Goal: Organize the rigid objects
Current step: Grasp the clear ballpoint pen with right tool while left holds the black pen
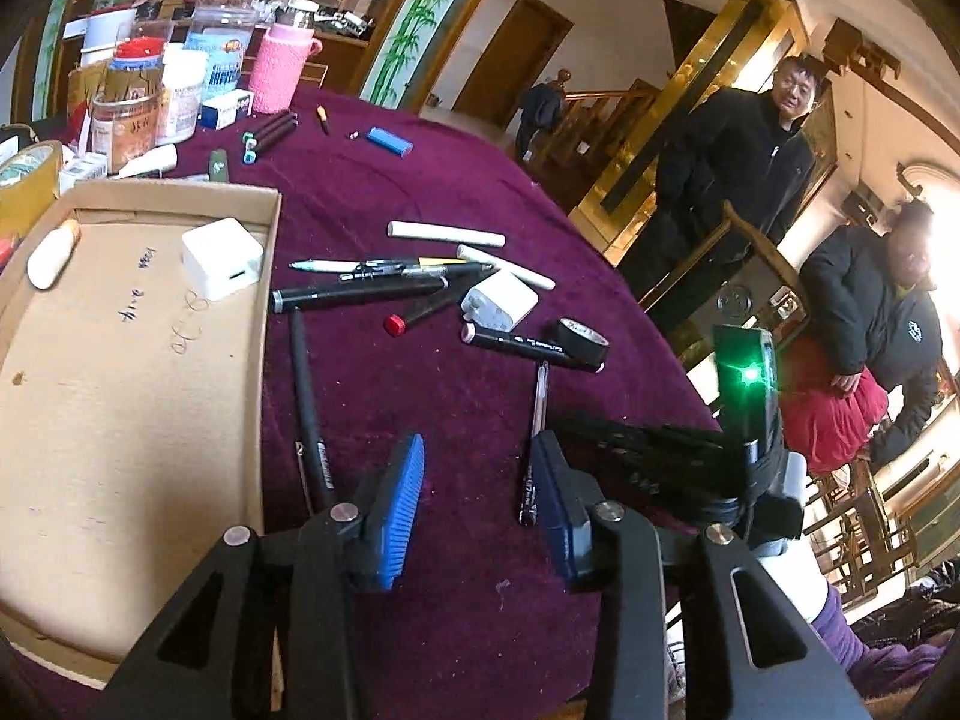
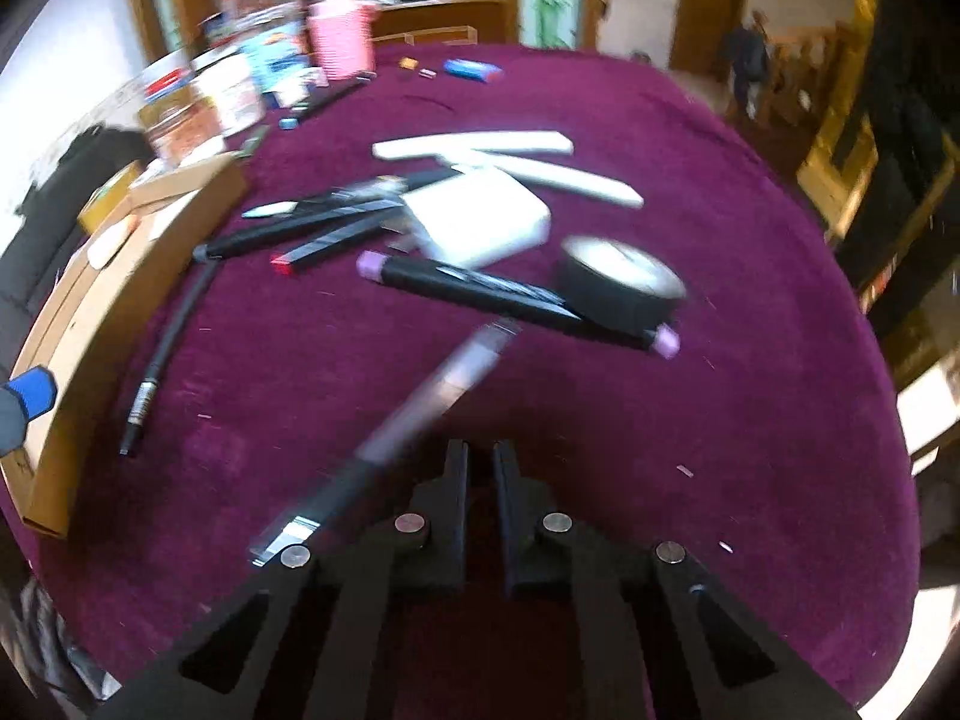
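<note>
On the maroon velvet surface (image 1: 480,192), loose pens and chargers lie beside the shallow cardboard tray (image 1: 120,360).
The left gripper (image 1: 480,480) hovers with jaws spread, empty; the right gripper (image 2: 480,468) has jaws pressed together on nothing, the clear-barrelled pen with black grip (image 2: 420,408) lying just left of them; judged risk: the pen was missed and may roll away.

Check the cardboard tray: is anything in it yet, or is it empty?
Not empty. The cardboard tray holds a white charger cube and a small white tube; the rest of its floor is bare.
</note>
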Tool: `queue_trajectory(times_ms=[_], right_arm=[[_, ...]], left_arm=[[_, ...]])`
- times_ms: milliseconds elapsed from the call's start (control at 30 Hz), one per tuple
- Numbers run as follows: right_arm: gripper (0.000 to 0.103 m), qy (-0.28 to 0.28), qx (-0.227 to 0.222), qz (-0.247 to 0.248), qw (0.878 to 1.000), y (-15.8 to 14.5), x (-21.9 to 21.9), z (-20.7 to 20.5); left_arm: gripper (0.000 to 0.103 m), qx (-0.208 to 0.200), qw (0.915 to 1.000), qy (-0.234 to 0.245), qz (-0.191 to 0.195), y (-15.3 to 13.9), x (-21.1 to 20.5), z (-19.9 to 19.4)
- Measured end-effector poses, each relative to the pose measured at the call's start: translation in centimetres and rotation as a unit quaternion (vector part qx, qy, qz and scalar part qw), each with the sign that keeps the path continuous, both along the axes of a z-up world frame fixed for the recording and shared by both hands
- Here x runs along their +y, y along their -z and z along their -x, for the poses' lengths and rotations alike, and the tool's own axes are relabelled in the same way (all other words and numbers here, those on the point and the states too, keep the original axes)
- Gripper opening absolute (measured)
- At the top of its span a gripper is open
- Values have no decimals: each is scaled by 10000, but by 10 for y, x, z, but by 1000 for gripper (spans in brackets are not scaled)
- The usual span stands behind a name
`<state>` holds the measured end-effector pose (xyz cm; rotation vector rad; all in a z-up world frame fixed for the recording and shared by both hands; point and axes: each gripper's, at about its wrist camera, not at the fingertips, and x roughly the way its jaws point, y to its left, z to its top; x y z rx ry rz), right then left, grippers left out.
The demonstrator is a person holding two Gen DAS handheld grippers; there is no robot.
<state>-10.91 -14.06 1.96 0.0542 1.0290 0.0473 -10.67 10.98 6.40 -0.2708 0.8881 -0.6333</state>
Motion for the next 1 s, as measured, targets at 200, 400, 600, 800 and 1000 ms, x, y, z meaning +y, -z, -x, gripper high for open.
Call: queue_trajectory(times_ms=[200,400,600,800,1000], right_arm=[[10,-73,-90,-824,9965,-3,-24,4],[28,-346,-51,-1200,9922,-5,10,-12],[37,-408,-179,-281,9986,2,46,-28],[20,-441,-220,-341,9982,2,24,-21],[23,-439,-224,-571,9971,3,11,-24]], left_arm=[[42,191,9995,-178,-149,10,1,-7],[52,277,9984,-432,-226,10,9,-11],[53,158,9944,-360,-976,14,-18,-16],[53,251,9760,-688,-2052,35,-40,-42],[0,184,9694,-355,-2420,52,-72,-52]])
